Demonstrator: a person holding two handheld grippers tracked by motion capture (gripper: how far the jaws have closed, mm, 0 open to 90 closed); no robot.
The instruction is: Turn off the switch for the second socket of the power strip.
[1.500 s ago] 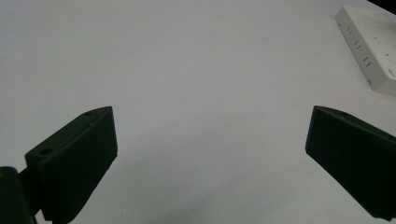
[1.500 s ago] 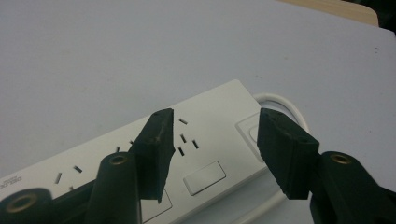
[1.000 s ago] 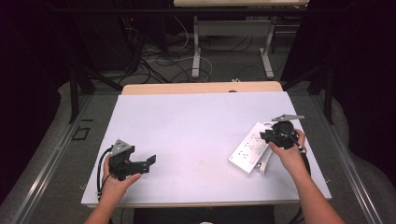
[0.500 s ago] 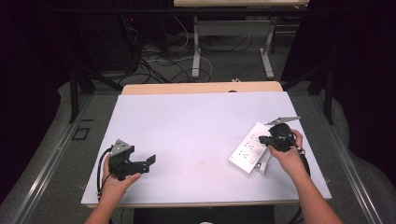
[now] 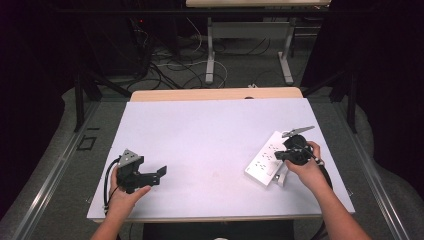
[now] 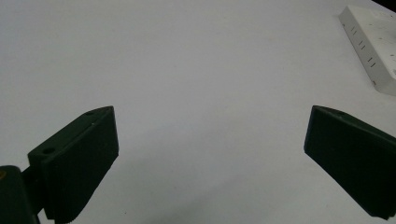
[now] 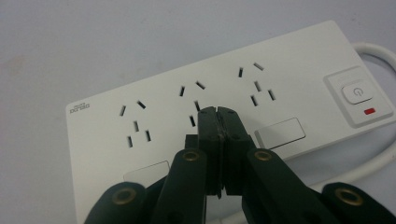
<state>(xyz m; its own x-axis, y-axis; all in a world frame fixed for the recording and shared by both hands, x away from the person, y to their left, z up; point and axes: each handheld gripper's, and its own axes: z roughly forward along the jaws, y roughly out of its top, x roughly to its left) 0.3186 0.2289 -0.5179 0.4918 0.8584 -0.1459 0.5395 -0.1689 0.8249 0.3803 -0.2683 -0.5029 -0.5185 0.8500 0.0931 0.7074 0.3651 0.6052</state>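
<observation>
In the left gripper view the power strip (image 6: 371, 44) is cut off by the right edge and the top corner, so its full length cannot be told. In the right gripper view the closed jaws cover part of the strip's middle socket, and its white cord (image 7: 373, 163) runs off the right edge (its plug unseen). The brand mark (image 7: 80, 108) is too small to read.

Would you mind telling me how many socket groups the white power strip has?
3 on the power strip: one near the logo end, one in the middle partly behind the right gripper, one beside the switch. None seem hidden.
</observation>
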